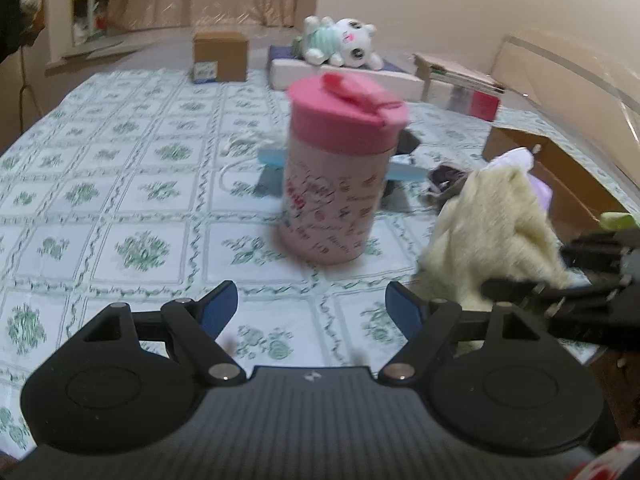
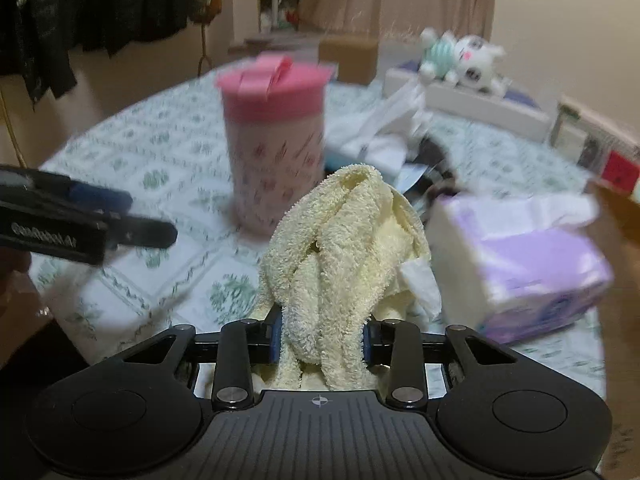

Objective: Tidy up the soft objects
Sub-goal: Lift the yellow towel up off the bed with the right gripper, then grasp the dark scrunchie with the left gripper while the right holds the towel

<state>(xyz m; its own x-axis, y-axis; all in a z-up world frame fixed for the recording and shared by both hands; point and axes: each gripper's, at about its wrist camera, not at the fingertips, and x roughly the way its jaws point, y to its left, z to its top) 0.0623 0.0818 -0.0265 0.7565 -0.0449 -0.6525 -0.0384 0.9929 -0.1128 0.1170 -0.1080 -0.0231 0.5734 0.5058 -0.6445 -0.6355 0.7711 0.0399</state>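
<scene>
My right gripper (image 2: 322,340) is shut on a cream-yellow towel (image 2: 344,248), bunched up between its blue pads; the towel also shows at the right of the left wrist view (image 1: 492,224), held above the table. My left gripper (image 1: 312,304) is open and empty, low over the green-patterned tablecloth (image 1: 120,184), in front of a pink lidded cup (image 1: 336,168). The left gripper also shows at the left of the right wrist view (image 2: 132,216). A white plush toy (image 1: 344,42) lies on a box at the far side.
A purple tissue pack (image 2: 520,264) lies right of the towel. The pink cup (image 2: 276,144) stands behind the towel. A cardboard box (image 1: 220,56), books (image 1: 464,84) and small clutter (image 1: 444,176) sit toward the back. An open carton (image 1: 560,168) is at right.
</scene>
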